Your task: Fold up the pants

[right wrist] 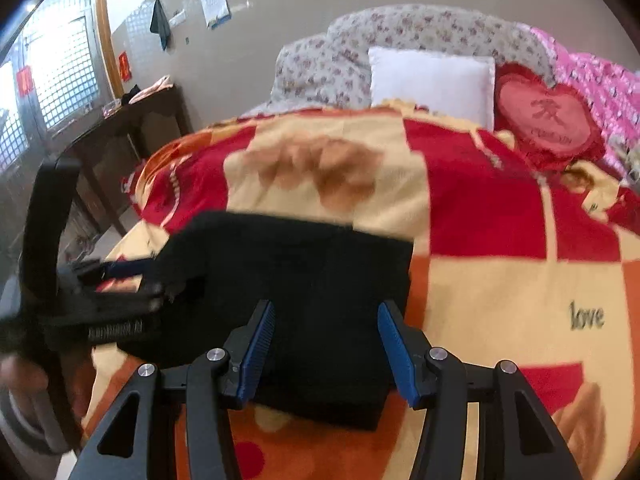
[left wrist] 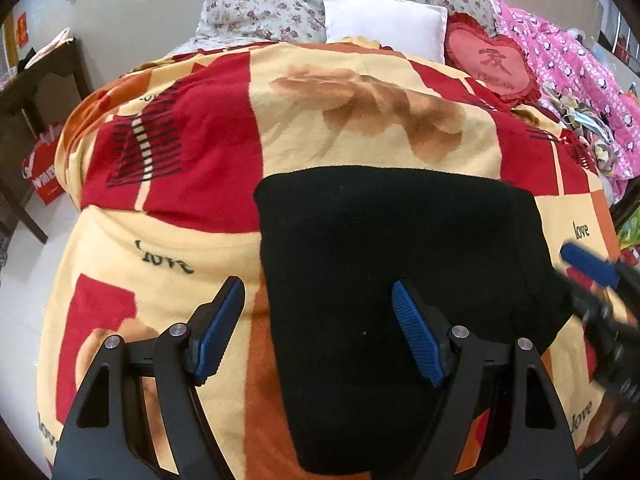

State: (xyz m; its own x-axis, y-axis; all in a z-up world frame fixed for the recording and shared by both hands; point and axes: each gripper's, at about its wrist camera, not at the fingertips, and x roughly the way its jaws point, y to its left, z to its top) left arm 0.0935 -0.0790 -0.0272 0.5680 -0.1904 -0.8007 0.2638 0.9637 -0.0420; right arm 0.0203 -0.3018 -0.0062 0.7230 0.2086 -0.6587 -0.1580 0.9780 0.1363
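One pair of black pants (left wrist: 400,280) lies folded on the one patterned blanket (left wrist: 168,160). Two grippers (left wrist: 316,332) (right wrist: 326,354) show, both with fingers apart. At the bed's head edge sit one white pillow (left wrist: 384,20), one red heart cushion (left wrist: 488,60) and one flowered quilt (left wrist: 260,4). One pink cover (left wrist: 572,64) lies along the side. The word "love" (left wrist: 164,260) appears perhaps five times.

Bright daylight from window (right wrist: 60,76); fisheye edges; right view motion-blurred.

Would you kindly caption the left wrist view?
Open left tongs above folded black pants on a patterned blanket.
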